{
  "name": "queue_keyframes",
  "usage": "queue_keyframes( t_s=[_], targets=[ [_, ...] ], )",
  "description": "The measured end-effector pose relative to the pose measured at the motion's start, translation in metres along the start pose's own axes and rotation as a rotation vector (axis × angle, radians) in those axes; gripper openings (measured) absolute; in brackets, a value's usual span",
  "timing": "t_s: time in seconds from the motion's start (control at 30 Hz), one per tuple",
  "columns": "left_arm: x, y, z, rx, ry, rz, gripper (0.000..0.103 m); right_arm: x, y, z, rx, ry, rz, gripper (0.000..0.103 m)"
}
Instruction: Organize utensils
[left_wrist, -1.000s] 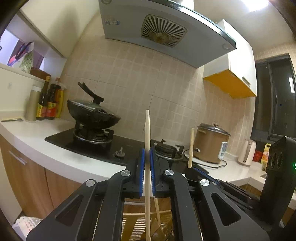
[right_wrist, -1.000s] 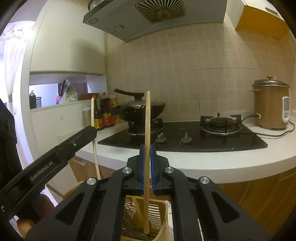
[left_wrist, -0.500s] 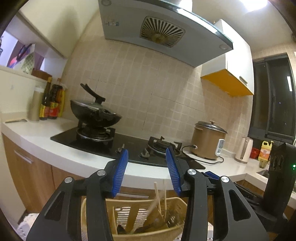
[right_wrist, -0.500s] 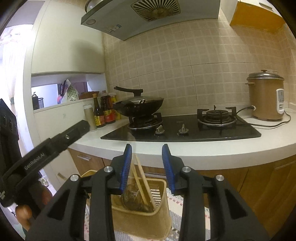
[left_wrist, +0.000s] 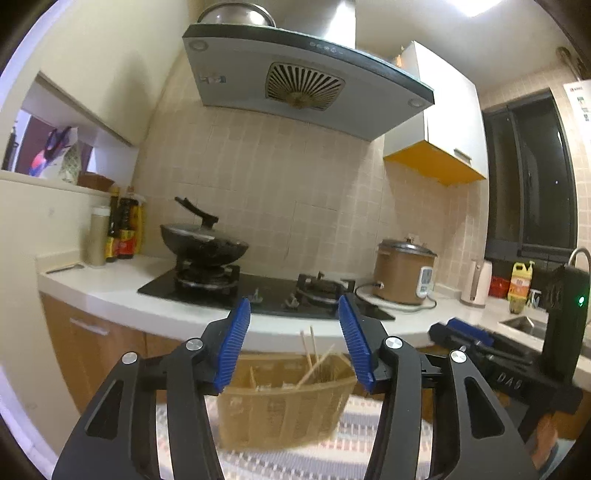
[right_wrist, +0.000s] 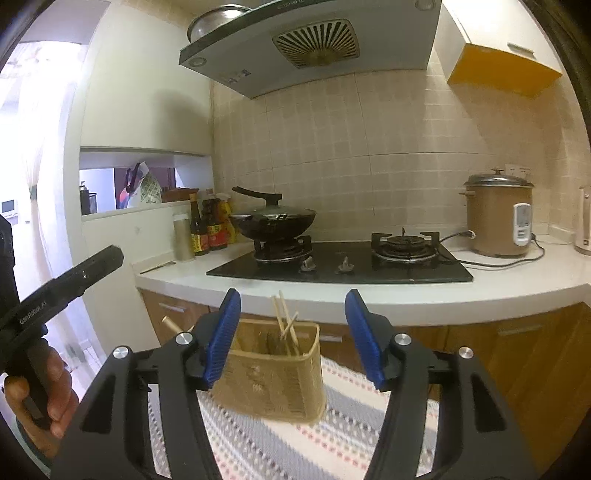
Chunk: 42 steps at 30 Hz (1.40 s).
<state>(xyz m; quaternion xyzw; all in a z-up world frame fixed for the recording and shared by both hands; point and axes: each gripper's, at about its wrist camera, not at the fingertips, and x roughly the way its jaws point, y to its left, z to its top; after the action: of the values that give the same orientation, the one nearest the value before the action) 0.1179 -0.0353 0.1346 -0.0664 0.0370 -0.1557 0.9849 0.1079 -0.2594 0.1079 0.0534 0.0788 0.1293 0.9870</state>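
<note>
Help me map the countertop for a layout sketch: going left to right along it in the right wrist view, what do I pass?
Sauce bottles → lidded wok → empty right burner → rice cooker.

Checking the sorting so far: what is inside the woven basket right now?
Several wooden chopsticks stand leaning and crossed in the woven basket, tips above its rim. Something dark sits lower inside, unclear. The basket's wall hides the bottom, so anything lying there cannot be seen.
</note>
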Motion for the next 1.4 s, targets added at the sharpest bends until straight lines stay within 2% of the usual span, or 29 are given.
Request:
queue_keyframes(
  t_s=[0.1, 0.3, 0.5, 0.63, 0.83, 1.13, 1.4],
  targets=[
    [-0.02, -0.004, -0.014, 0.009, 0.021, 0.015, 0.053, -0.018, 0.007, -0.013, 0.014, 0.006, -0.01, 0.061],
    [-0.049, -0.004, -0.048, 0.018, 0.039, 0.091, 0.078, -0.033, 0.019, -0.048, 0.021, 0.044, -0.057, 0.065],
    [-0.061, 0.003, -0.081, 0.024, 0.076, 0.202, 0.083, -0.038, 0.024, -0.083, 0.042, 0.064, -0.118, 0.073],
    [-0.064, 0.002, -0.101, 0.037, 0.077, 0.295, 0.085, -0.041, 0.033, -0.098, 0.013, 0.017, -0.187, 0.082],
    [-0.064, -0.001, -0.116, 0.088, 0.051, 0.376, 0.092, -0.044, 0.039, -0.109, -0.003, -0.019, -0.228, 0.084],
    [-0.054, 0.008, -0.129, 0.094, 0.094, 0.389, 0.095, -0.034, 0.036, -0.116, -0.008, 0.018, -0.24, 0.086],
    [-0.046, 0.012, -0.133, 0.08, 0.126, 0.361, 0.095, -0.031, 0.034, -0.12, -0.007, 0.027, -0.254, 0.09]
  ],
)
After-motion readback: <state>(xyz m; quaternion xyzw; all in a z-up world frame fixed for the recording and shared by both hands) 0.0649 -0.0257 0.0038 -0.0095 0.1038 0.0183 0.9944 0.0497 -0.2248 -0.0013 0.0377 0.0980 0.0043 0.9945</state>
